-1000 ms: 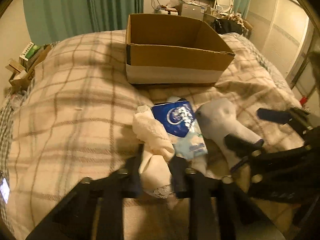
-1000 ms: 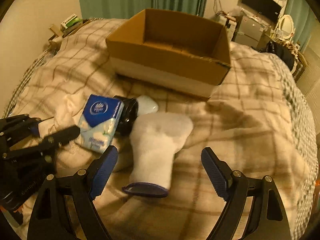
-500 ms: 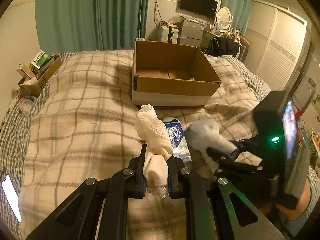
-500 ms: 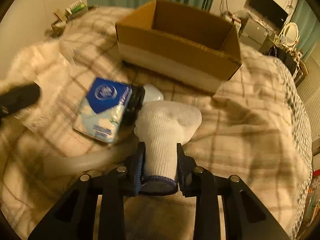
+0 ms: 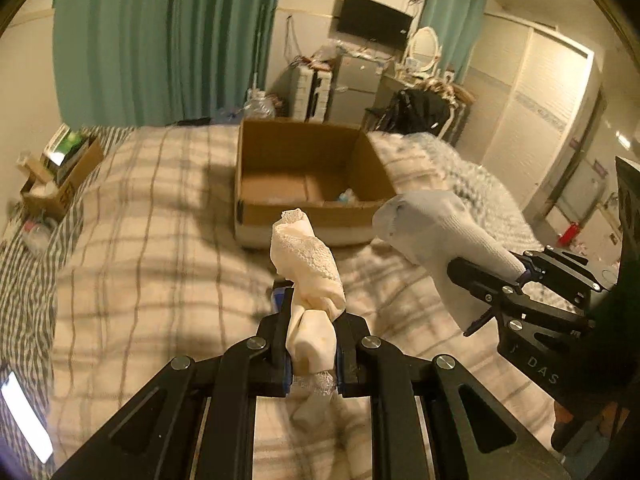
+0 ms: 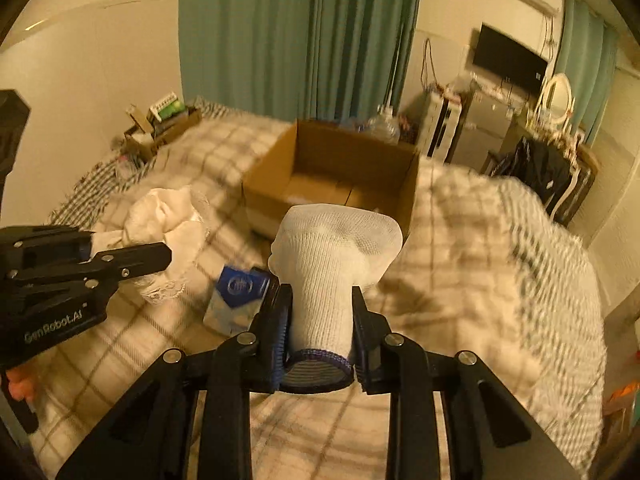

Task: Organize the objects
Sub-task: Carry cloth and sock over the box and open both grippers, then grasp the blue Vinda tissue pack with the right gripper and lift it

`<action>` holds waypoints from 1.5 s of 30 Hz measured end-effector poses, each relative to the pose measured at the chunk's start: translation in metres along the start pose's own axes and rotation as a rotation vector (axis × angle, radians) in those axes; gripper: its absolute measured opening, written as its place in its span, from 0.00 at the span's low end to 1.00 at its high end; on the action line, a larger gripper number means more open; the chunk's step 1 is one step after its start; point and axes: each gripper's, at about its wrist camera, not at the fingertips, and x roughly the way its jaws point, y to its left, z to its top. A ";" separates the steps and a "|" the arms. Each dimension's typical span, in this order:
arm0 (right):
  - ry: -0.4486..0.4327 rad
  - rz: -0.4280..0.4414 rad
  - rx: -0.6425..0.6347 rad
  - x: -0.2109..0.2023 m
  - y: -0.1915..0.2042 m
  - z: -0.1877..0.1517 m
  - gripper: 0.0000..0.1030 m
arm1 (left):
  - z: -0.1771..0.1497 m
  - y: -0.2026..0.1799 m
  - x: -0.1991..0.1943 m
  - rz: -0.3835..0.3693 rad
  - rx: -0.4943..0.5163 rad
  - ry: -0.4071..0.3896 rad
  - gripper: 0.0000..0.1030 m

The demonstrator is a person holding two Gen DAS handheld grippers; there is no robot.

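Note:
My left gripper point(image 5: 311, 320) is shut on a cream lace cloth point(image 5: 308, 268) and holds it above the bed; the cloth also shows in the right wrist view point(image 6: 164, 216). My right gripper point(image 6: 320, 320) is shut on a white sock with a blue cuff point(image 6: 332, 256), lifted off the bed; the sock also shows in the left wrist view point(image 5: 432, 224). An open cardboard box point(image 5: 308, 172) stands on the plaid bedspread ahead of both grippers, also in the right wrist view point(image 6: 332, 172). A blue tissue pack point(image 6: 236, 296) lies on the bed below the sock.
The plaid bedspread point(image 5: 140, 240) covers the whole bed. A small box of clutter point(image 5: 56, 176) sits at the bed's left edge. Teal curtains point(image 6: 296, 36), a TV point(image 6: 508, 60), drawers and a wardrobe stand behind the bed. A small item lies inside the cardboard box point(image 5: 346, 196).
Both grippers closed on their items and lifted them: the left raised the lace cloth, the right shut on the sock and raised it. Both views rose and now look further across the room.

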 end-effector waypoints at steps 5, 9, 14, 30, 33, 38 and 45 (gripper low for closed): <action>-0.087 -0.011 -0.033 -0.025 -0.014 0.039 0.25 | 0.044 -0.002 -0.007 -0.002 0.029 -0.052 0.14; -0.153 -0.029 -0.066 -0.035 -0.025 0.081 0.25 | 0.088 -0.002 -0.001 0.030 0.033 -0.096 0.14; -0.185 -0.019 -0.081 -0.023 -0.039 0.131 0.25 | 0.137 -0.003 0.025 0.049 0.036 -0.112 0.14; 0.015 0.019 -0.029 0.144 -0.073 0.156 0.23 | 0.141 0.014 0.184 0.099 0.094 0.051 0.14; 0.045 0.025 -0.016 0.169 -0.078 0.143 0.24 | 0.134 0.022 0.207 0.090 0.077 0.088 0.14; 0.018 -0.009 -0.016 0.172 -0.083 0.129 0.27 | 0.134 0.017 0.215 0.085 0.094 0.098 0.17; -0.076 -0.054 0.026 0.123 -0.093 0.134 0.69 | 0.137 0.006 0.187 0.171 0.099 0.040 0.94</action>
